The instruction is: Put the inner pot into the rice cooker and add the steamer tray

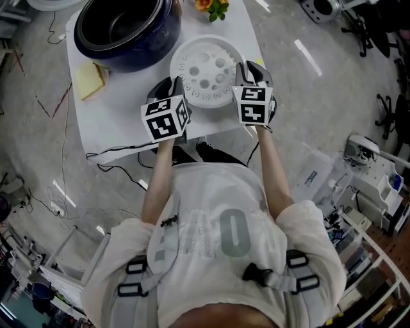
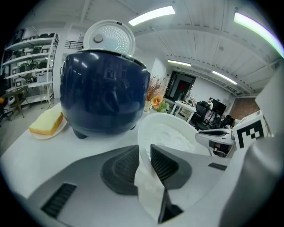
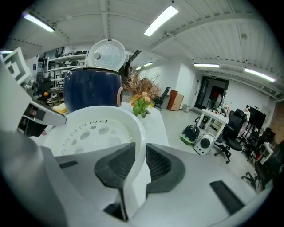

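A round white steamer tray (image 1: 205, 72) with holes in its floor hangs a little above the white table (image 1: 115, 122), held from both sides. My left gripper (image 2: 144, 162) is shut on the steamer tray's (image 2: 171, 133) left rim. My right gripper (image 3: 141, 166) is shut on the steamer tray's (image 3: 100, 128) right rim. The dark blue rice cooker (image 1: 125, 29) stands at the table's far left, lid up, with the dark inner pot (image 1: 122, 19) inside it. In the left gripper view the rice cooker (image 2: 104, 95) stands just beyond the tray.
A yellow sponge-like block on a small plate (image 1: 91, 80) lies left of the cooker. A vase of flowers (image 1: 213, 8) stands at the table's far edge. A black cable (image 1: 122, 154) runs along the near table edge. Office chairs and clutter surround the table.
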{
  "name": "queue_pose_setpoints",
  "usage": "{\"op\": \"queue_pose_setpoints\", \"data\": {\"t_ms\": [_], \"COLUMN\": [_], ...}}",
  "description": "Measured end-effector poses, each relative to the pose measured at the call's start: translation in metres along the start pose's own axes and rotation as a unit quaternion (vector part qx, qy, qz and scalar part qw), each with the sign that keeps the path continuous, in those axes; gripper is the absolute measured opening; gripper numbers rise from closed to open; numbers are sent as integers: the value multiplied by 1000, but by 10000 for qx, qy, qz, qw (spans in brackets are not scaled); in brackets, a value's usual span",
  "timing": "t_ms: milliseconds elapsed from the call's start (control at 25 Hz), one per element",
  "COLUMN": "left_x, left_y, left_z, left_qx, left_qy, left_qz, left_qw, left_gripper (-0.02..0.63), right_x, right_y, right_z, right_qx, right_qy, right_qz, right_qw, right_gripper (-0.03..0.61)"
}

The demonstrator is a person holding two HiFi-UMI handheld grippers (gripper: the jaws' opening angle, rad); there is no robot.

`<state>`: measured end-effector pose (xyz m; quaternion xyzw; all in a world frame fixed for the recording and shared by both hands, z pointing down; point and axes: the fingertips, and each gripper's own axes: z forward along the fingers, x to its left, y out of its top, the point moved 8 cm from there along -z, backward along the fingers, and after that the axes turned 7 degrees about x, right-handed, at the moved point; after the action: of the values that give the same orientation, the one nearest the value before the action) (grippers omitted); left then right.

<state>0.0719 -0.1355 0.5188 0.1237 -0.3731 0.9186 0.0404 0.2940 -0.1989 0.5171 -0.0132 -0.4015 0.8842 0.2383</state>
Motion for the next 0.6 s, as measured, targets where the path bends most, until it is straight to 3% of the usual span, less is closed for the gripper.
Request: {"op": "queue_pose_setpoints", "data": {"t_ms": [280, 600], "left_x": [-2, -22], "left_y": [34, 80], "left_z": [-31, -77], "left_qx": [-537, -1292], "left_qy": [-6, -1], "left_qz": [254, 596], "left_qw": [9982, 9898], "left_gripper": [92, 92], "right_x": [-1, -15], "right_y": [43, 88], "right_z": [-31, -79], "right_qx": [-717, -1504], "right_qy": [-309, -492], "right_qz": [-237, -216], "right_qw": [9967, 9872], "right_gripper": [86, 86]}}
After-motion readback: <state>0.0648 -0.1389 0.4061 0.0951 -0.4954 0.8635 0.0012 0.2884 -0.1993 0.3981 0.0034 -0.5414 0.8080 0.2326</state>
